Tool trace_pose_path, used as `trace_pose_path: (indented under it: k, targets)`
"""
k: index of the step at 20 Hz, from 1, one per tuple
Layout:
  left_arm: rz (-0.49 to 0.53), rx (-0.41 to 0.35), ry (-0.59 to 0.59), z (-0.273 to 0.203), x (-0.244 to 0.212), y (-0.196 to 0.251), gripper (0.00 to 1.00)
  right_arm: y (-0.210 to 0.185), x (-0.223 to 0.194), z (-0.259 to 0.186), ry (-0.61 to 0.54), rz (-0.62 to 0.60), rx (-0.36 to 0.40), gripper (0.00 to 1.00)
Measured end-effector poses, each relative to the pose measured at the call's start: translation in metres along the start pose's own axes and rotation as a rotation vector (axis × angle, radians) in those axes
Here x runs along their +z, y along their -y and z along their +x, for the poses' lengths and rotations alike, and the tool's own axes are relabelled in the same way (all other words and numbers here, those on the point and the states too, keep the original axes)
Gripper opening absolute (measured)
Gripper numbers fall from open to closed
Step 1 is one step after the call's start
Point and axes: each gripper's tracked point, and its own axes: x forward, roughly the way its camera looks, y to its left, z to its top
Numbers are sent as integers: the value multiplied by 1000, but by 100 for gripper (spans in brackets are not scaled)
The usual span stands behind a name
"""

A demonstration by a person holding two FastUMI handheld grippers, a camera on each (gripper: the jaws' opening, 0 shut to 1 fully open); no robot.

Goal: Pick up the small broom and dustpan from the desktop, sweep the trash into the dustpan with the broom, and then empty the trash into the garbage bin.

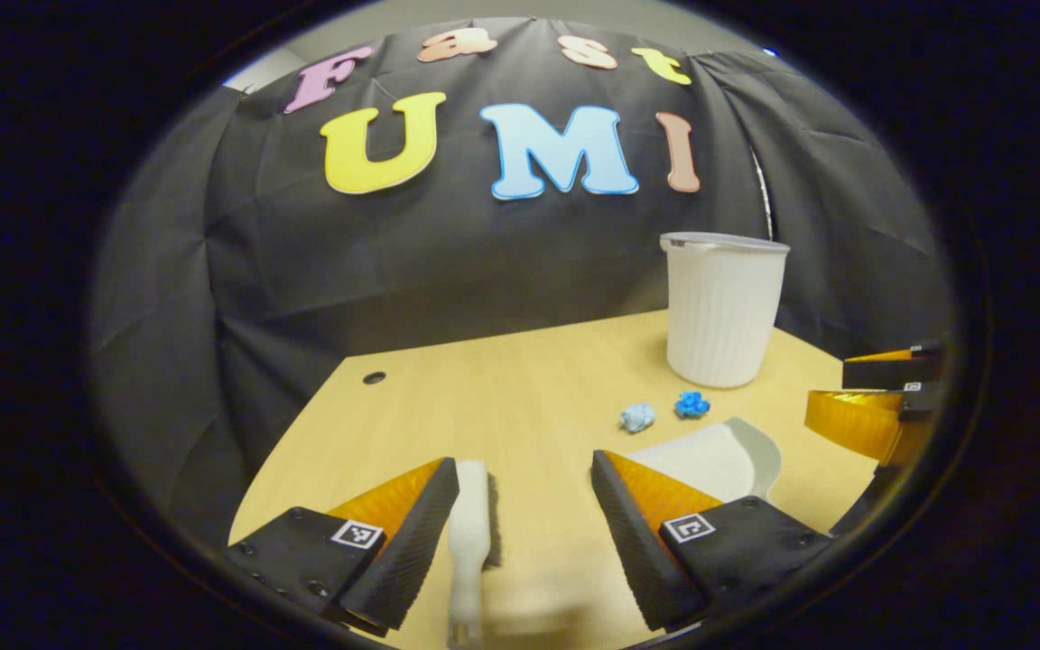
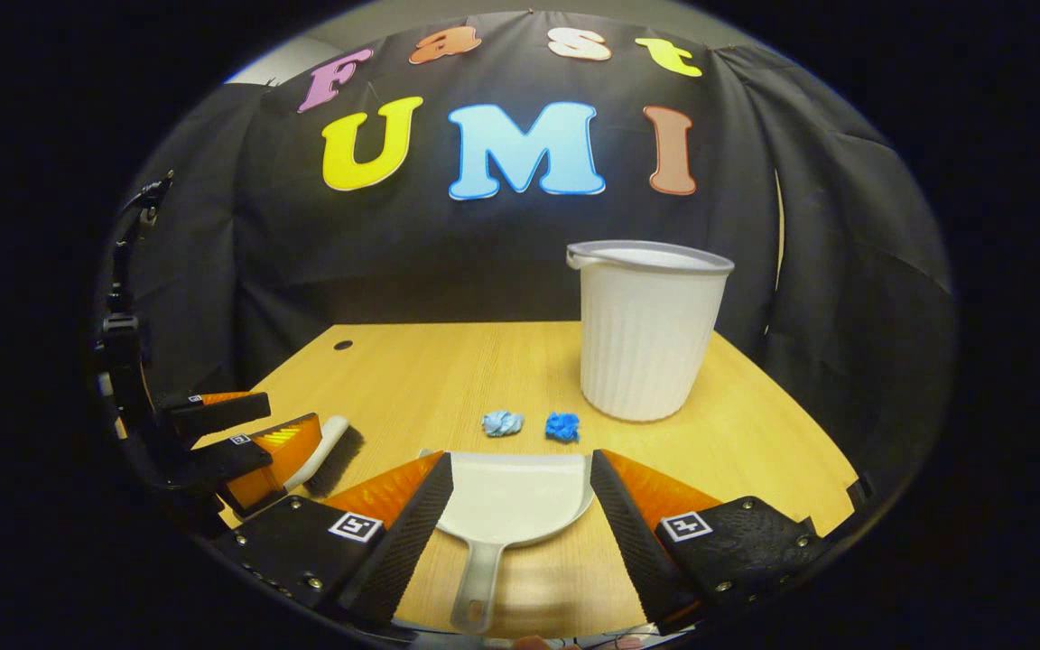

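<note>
Hovering low over the bench (image 2: 448,370), the left gripper (image 1: 524,515) has its jaws spread wide around the broom (image 1: 468,533), which lies flat beside its left finger. The right gripper (image 2: 520,506) straddles the dustpan (image 2: 511,501), jaws likewise apart, not pressing it. Two crumpled blue scraps (image 2: 531,424) lie just ahead, before the white garbage bin (image 2: 646,334).

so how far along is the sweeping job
Nothing looks finished. The broom and dustpan both lie on the desk. In hand: the left hand-held gripper straddles the broom, the right hand-held gripper straddles the dustpan handle, both open. Left: grasp both, sweep the two blue paper wads in, and tip them into the white bin.
</note>
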Motion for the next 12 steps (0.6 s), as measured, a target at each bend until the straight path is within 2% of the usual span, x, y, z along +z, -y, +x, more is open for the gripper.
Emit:
trace_pose_path:
  k: [5,6,12]
  targets:
    - [-57,-13,-180,37,-19,-17,99,-19,-33,4,-165,33,19,96]
    - [-62,-11,-211,44,-27,-24,97,-21,-38,5,-192,34,22,96]
    - [-54,-13,-380,63,-76,-42,99,-22,-68,16,-326,8,11,96]
